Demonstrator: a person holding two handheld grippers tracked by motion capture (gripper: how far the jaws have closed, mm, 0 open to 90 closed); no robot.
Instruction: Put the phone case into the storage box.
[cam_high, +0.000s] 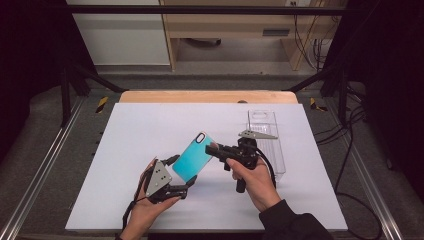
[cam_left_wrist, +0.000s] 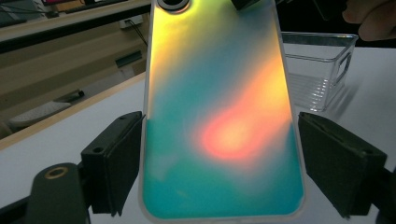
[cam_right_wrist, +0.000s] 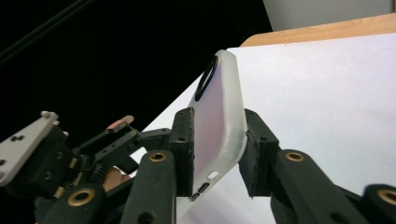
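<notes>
A white surface (cam_high: 150, 130) fills the frame of a dark rig, with a wooden shelf unit and loose cables at twelve o'clock beyond it. A clear plastic tray (cam_high: 267, 145) lies on the surface at about two o'clock from the hands.

The phone case (cam_high: 196, 156), iridescent teal shading to orange, is held up off the surface between the two grippers, slanting from seven o'clock to one o'clock, camera hole at the far end.

The left gripper (cam_high: 181, 175) has it by the near end. Its jaws stand wide, one on each long edge, so the case spans the gap; the left gripper view shows both pads against the rims, so the width is what keeps them open, and I take this as a firm hold.

The right gripper (cam_high: 214, 148) meets the case from three o'clock near the far end. Its jaws stand narrow, pinching across the thin side wall, front and back.

Judging by this, the left hold steadies the case while the right works at its edge, perhaps to flex or turn it.
</notes>
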